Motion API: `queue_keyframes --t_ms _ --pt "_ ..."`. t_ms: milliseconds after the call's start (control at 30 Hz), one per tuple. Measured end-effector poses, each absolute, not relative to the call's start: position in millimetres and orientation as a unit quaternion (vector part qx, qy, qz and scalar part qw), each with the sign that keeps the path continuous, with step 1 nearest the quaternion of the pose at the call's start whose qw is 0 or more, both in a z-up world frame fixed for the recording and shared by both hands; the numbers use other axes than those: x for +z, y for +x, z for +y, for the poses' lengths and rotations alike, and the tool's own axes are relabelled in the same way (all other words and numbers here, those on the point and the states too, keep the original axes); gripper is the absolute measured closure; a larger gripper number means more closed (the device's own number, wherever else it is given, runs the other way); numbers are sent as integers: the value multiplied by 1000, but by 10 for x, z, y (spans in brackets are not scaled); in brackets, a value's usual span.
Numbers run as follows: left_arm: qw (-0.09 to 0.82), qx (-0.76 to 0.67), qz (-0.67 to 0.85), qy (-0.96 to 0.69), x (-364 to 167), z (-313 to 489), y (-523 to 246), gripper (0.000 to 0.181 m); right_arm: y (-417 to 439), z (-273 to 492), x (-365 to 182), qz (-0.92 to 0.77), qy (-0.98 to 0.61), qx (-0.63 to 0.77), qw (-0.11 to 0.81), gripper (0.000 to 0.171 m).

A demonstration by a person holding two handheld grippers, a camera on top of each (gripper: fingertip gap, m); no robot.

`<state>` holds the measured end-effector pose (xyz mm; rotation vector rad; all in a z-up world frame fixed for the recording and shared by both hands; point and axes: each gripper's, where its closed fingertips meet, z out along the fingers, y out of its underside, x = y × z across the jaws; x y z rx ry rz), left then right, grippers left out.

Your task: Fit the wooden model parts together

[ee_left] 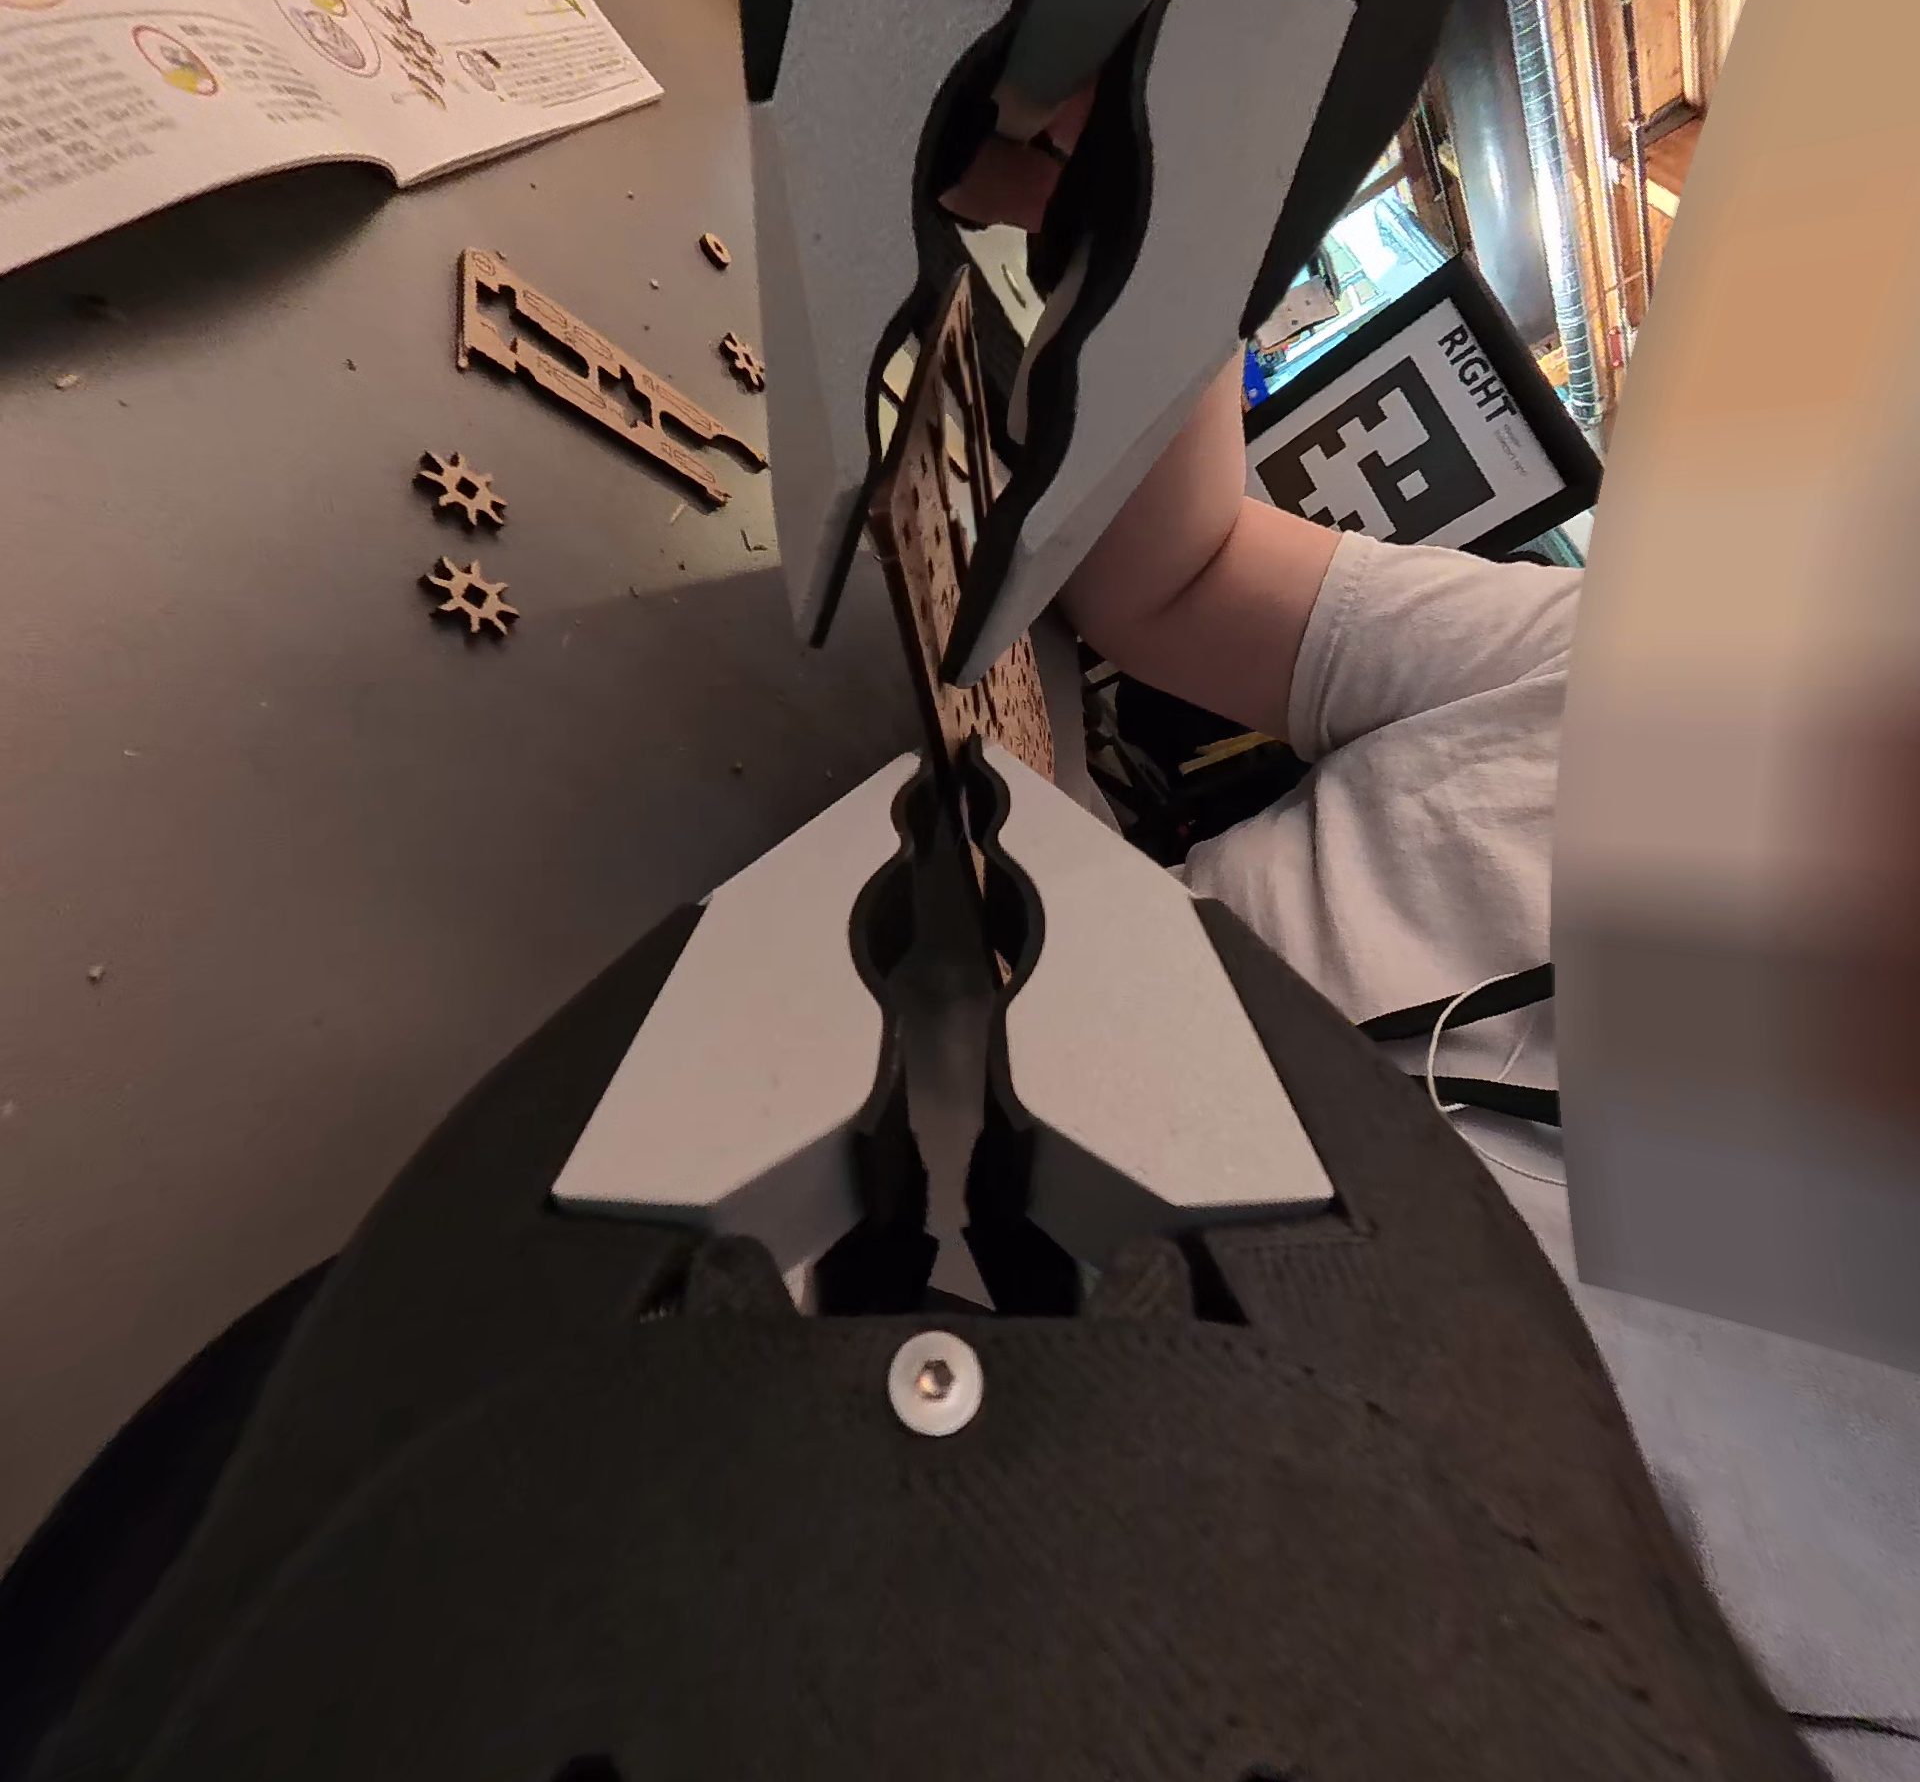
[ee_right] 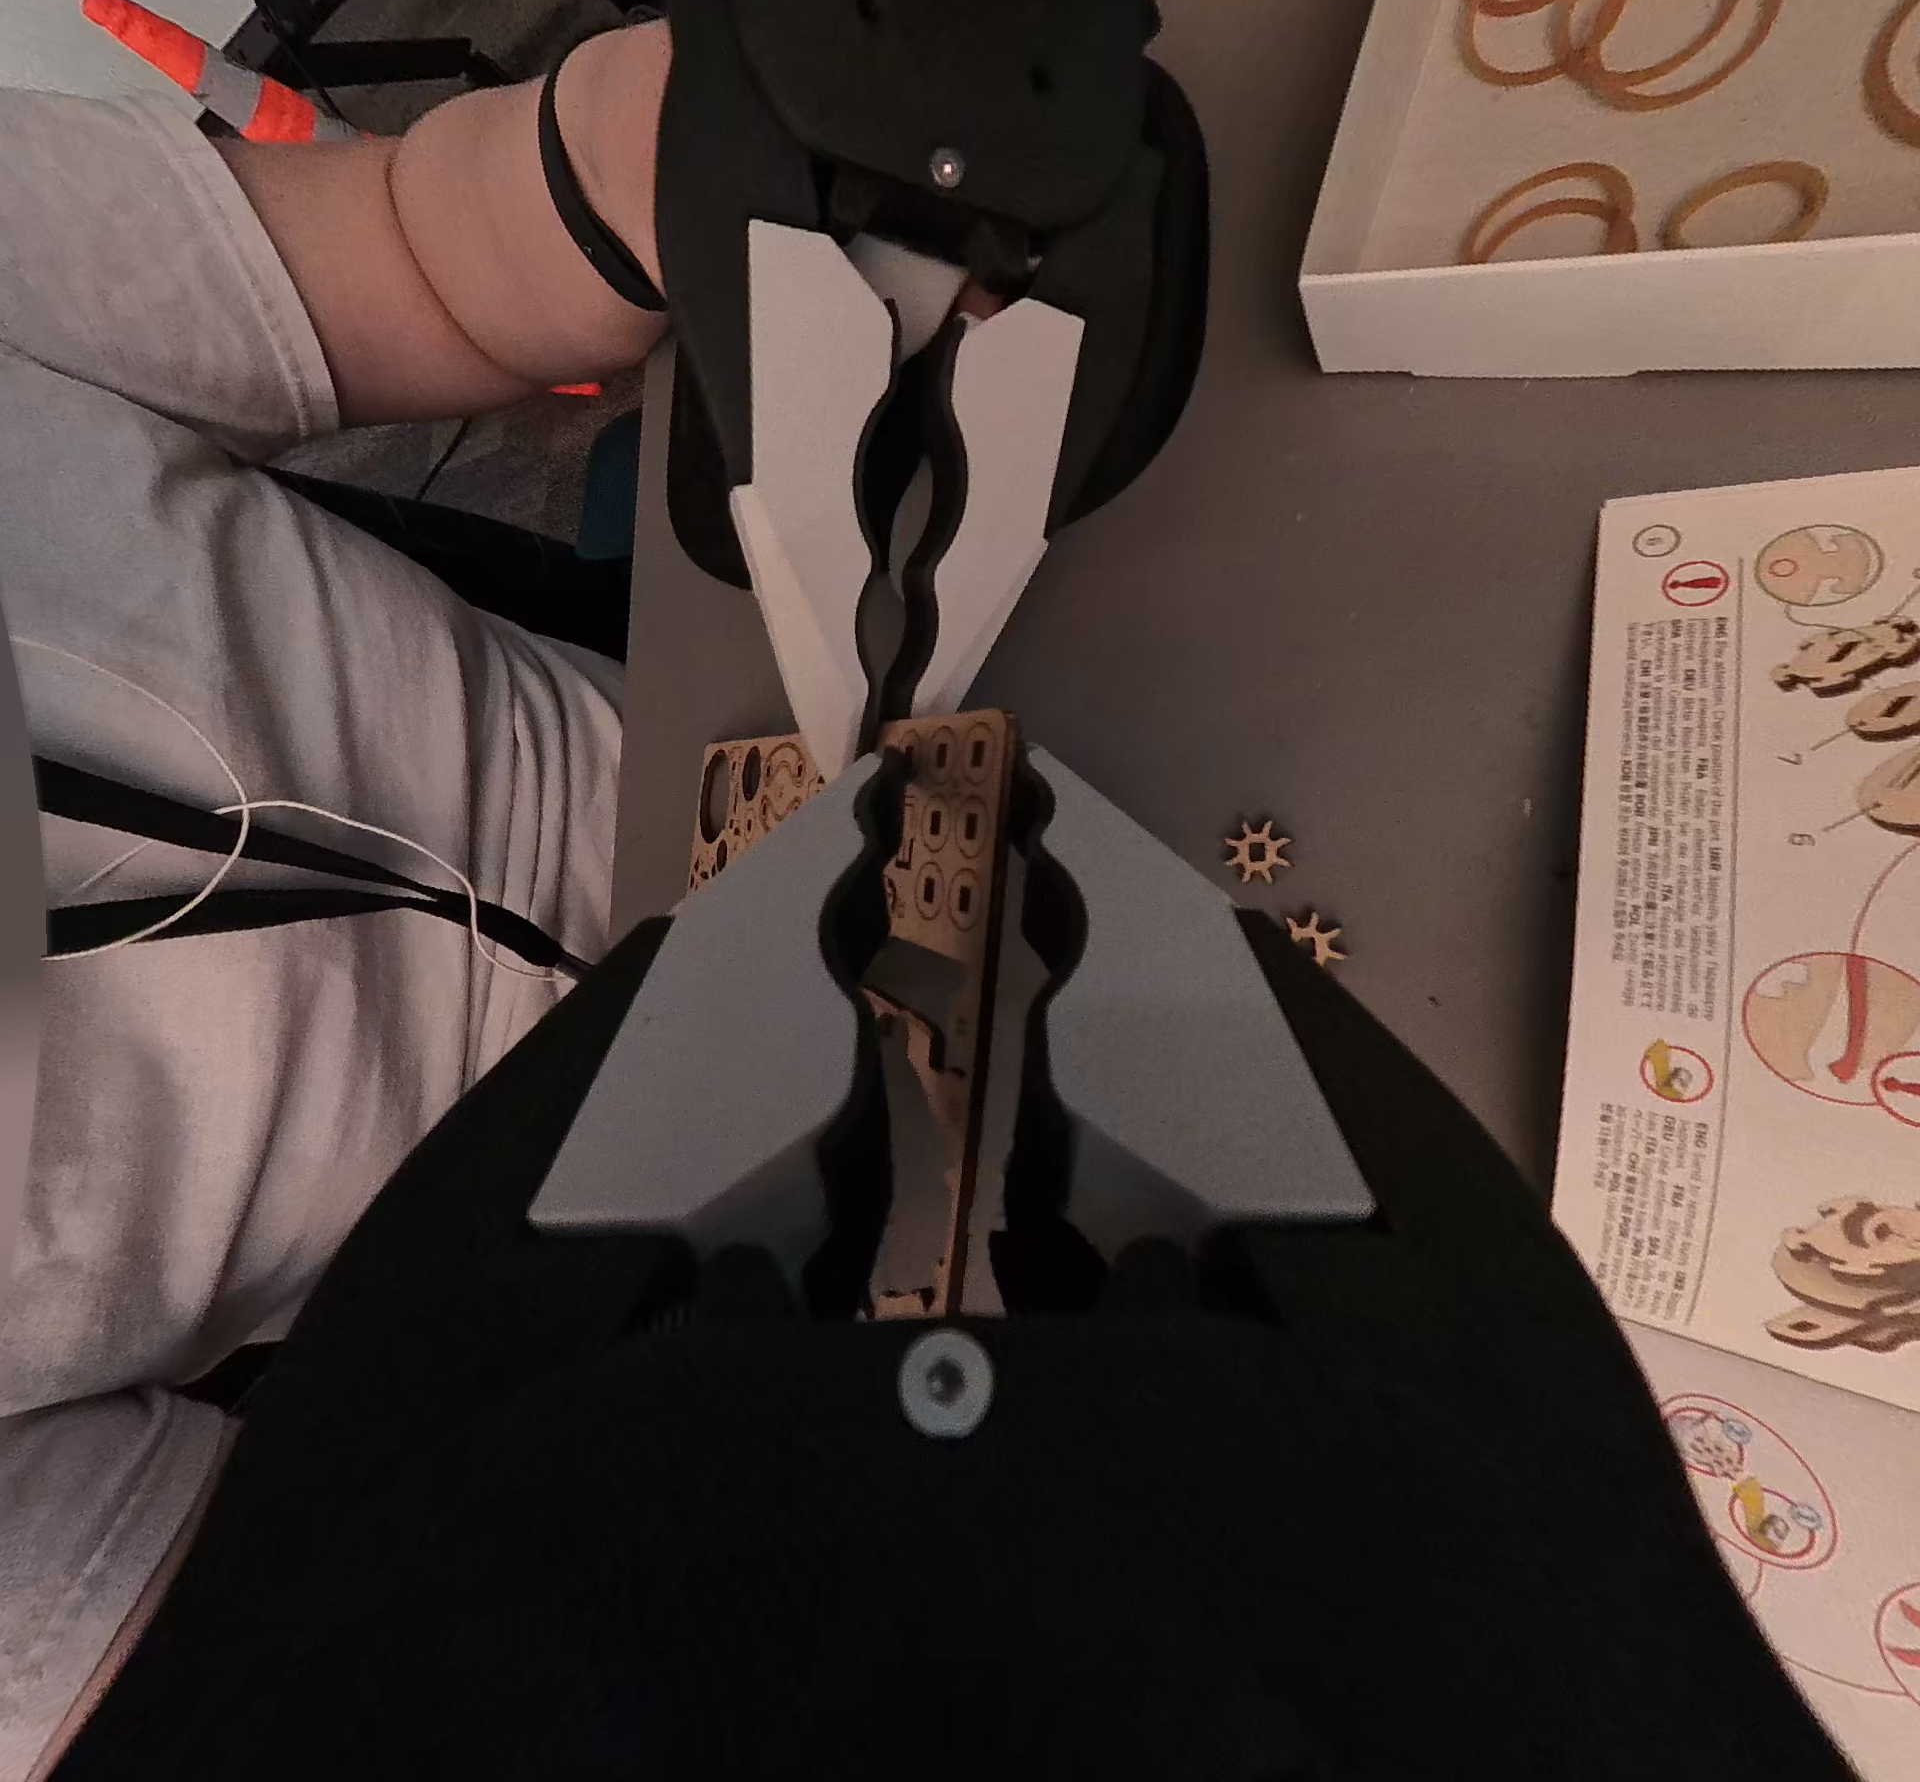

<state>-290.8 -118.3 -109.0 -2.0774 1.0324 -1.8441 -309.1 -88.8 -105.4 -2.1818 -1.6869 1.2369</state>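
Note:
A thin laser-cut wooden sheet (ee_left: 930, 579) with oval and part-shaped cut-outs is held in the air over the grey table's near edge. My left gripper (ee_left: 951, 771) is shut on one edge of it, seen edge-on in the left wrist view. My right gripper (ee_left: 894, 652) comes in from the opposite side and is shut on the same sheet. In the right wrist view the sheet (ee_right: 956, 839) stands between my right gripper's (ee_right: 951, 761) fingers, and my left gripper (ee_right: 881, 730) pinches its far edge.
A loose wooden strut (ee_left: 592, 382) and two small gears (ee_left: 460, 491) (ee_left: 470, 598) lie on the table (ee_left: 260, 849). An open instruction booklet (ee_left: 260, 39) lies beyond them. A white box of rubber bands (ee_right: 1610, 298) stands at the far right. The person's arm (ee_right: 468, 257) and lap are on the left.

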Motion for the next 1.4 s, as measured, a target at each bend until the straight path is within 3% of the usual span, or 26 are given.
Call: queue_keyframes --t_ms 33,1400 --pt "84 -623 342 -698 -1087 -1177 -2909 179 -3094 -882 -1052 -558 -720 407 62 153" --pt "91 -639 320 -694 -1045 -1149 -2920 181 -3156 -846 -1062 -609 -703 349 118 150"
